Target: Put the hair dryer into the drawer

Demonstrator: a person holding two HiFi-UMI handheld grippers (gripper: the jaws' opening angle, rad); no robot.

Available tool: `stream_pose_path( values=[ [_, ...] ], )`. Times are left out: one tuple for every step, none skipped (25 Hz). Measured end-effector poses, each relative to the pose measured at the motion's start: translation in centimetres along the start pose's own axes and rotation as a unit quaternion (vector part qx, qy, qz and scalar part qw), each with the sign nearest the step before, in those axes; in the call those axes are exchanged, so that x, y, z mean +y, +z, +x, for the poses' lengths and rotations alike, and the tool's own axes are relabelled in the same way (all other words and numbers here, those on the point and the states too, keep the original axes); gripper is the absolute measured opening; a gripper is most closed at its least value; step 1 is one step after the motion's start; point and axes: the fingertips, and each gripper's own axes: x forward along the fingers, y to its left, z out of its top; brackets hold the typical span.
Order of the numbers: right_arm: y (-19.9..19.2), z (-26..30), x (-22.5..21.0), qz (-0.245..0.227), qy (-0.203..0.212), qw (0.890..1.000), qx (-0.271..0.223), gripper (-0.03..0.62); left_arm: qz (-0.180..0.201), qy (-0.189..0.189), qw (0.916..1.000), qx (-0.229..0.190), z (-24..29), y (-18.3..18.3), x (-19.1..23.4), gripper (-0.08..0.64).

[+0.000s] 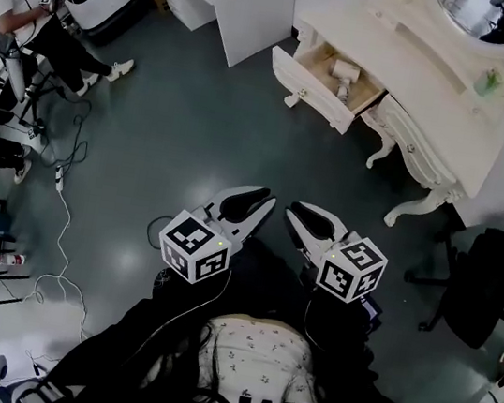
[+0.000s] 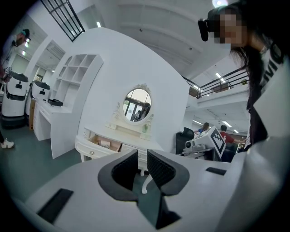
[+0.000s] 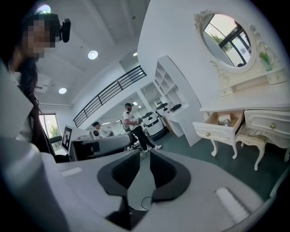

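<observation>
Head view shows my left claw (image 1: 262,197) and right claw (image 1: 296,210) both closed, empty; cream-white hair dryer (image 1: 345,74) lies inside open white drawer (image 1: 308,87) well ahead.

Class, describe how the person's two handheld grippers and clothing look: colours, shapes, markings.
The left gripper and right gripper are white shells with black, ribbed, tapering jaw pads. Each carries a white cube with black square markers. The sleeves are black; the top is pale with small print.
</observation>
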Motion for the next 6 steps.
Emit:
stream_pose_path(
  values=[
    [0.02,0.03,0.03,-0.001,0.001,1.0,0.001,0.08,-0.001,0.0,1.0,0.001,0.01,0.01,0.04,0.06],
    [0.05,0.1,0.06,-0.001,0.002,1.0,0.001,0.08,-0.001,0.001,1.0,0.002,0.02,-0.03,0.11,0.06],
    [0.07,0.2,0.07,-0.002,0.003,1.0,0.002,0.08,-0.002,0.003,1.0,0.005,0.05,-0.11,0.21,0.06],
    [0.1,0.29,0.05,-0.002,0.004,1.0,0.002,0.079,-0.002,0.004,1.0,0.007,0.1,-0.19,0.29,0.06],
    [0.14,0.38,0.0,-0.003,0.005,1.0,0.003,0.079,-0.001,0.005,0.9999,0.009,0.18,-0.27,0.37,0.06],
    [0.18,0.46,-0.06,-0.004,0.006,1.0,0.003,0.079,-0.001,0.005,0.9999,0.011,0.27,-0.35,0.44,0.06]
  ],
)
